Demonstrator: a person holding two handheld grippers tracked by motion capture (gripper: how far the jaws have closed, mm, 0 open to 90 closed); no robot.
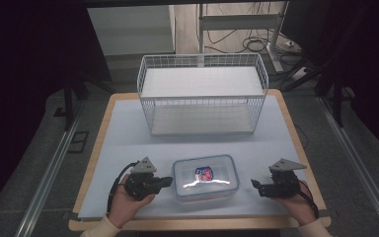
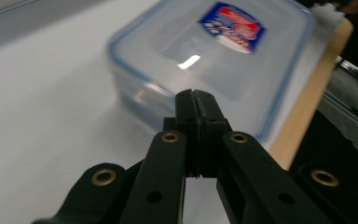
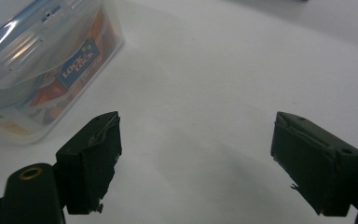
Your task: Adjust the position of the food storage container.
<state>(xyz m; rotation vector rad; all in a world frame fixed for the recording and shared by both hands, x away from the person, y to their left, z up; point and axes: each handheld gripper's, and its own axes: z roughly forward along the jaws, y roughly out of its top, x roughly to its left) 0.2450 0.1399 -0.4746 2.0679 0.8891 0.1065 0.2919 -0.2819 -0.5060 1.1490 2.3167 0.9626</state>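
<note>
A clear plastic food box [image 1: 206, 177] with a blue-rimmed lid and a red and blue label lies flat near the table's front edge. My left gripper [image 1: 168, 181] sits just left of it, jaws shut with nothing between them, tips close to the box's left side. In the left gripper view the shut gripper [image 2: 196, 95] points at the box [image 2: 214, 51]. My right gripper [image 1: 253, 183] is to the right of the box, a short gap away, jaws wide open. In the right gripper view the open gripper [image 3: 196, 135] frames bare table, with the box [image 3: 42, 60] at upper left.
A white wire basket [image 1: 202, 94] with a shelf stands at the back of the pale blue mat [image 1: 128, 133]. The wooden table edge [image 1: 197, 224] runs close in front of my hands. Cables and a metal frame lie on the floor beyond.
</note>
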